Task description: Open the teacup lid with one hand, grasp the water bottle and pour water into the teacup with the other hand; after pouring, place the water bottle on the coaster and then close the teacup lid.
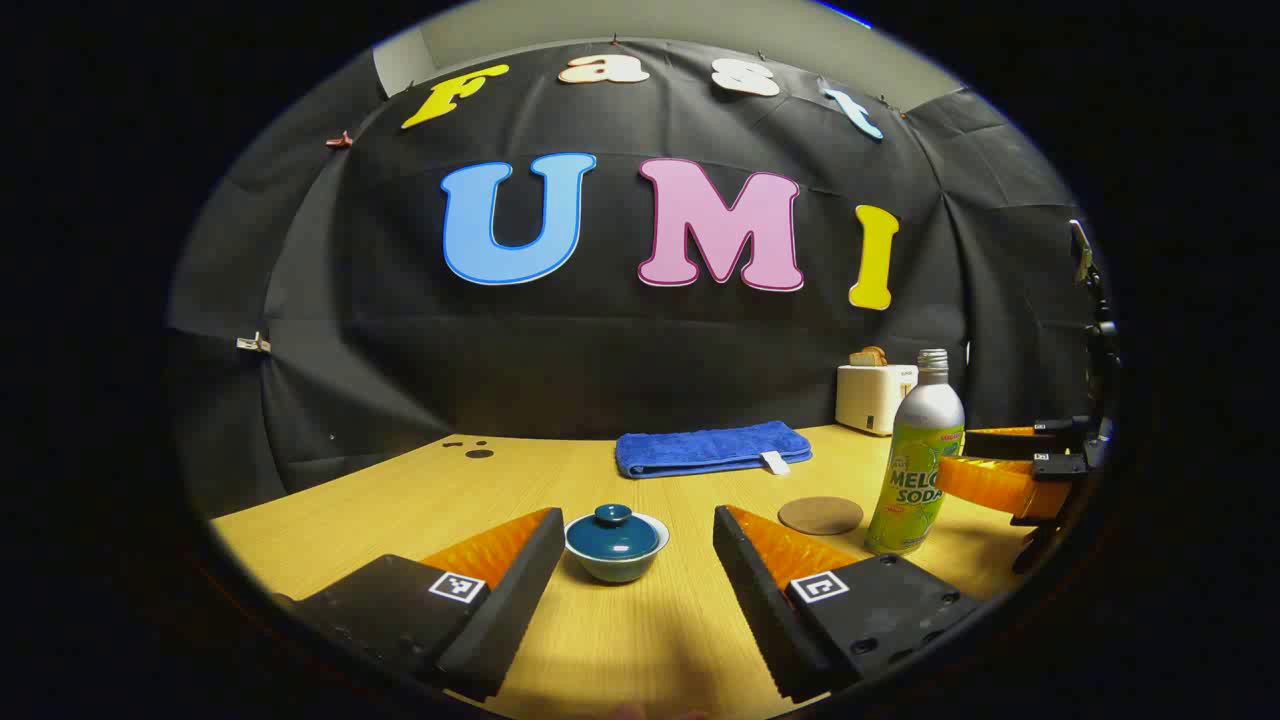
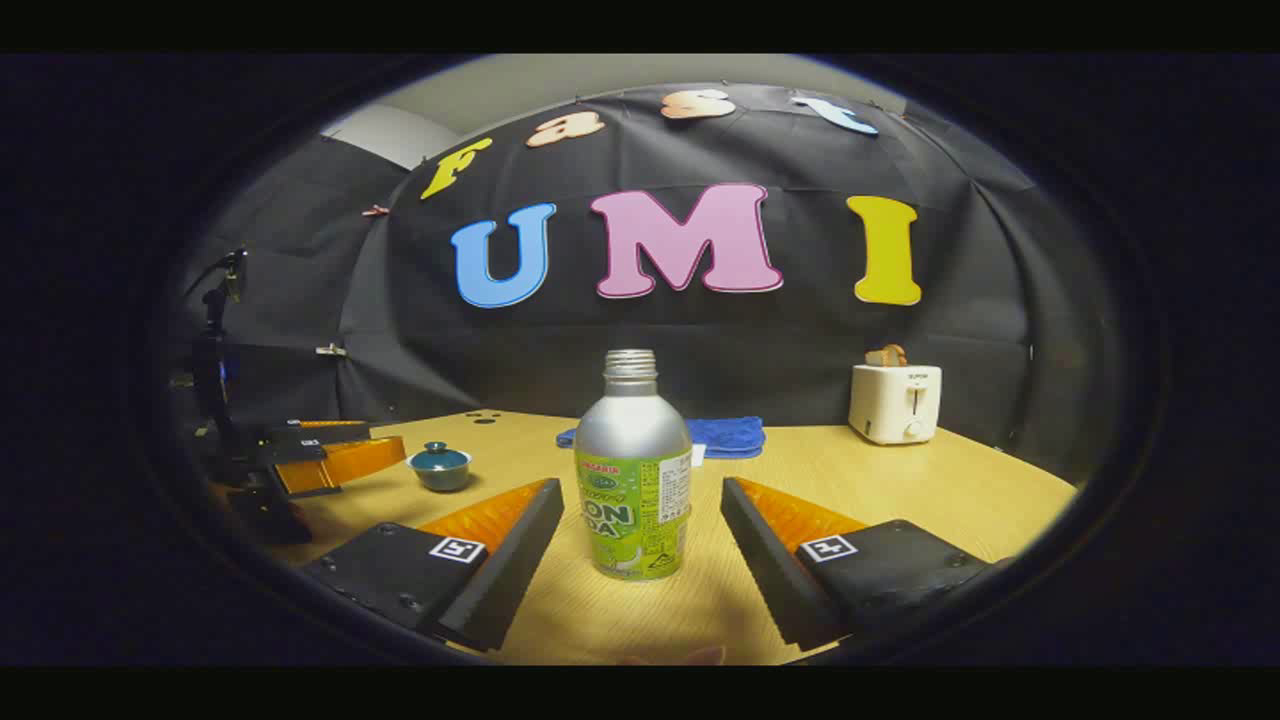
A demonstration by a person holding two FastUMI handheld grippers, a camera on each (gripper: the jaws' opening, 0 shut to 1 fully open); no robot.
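Left gripper view: left gripper [image 1: 637, 560] wide open w/ small teal lidded ceramic teacup [image 1: 617, 543] between fingers — fragile, pinch lid knob. Right gripper [image 2: 640, 540] open around uncapped silver-green metal bottle [image 2: 633, 470] — slick, grip mid-body.

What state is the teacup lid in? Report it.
On. In the left gripper view the lid sits level on the teacup, knob up. The left tool is open around it, not touching.

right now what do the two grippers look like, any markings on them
Each gripper, left gripper and right gripper, has two wedge-shaped fingers tapering forward with ribbed inner faces. Behind each finger sits a flat black block with screw holes, carrying a small square black-and-white tag. No cables or sleeves are visible.
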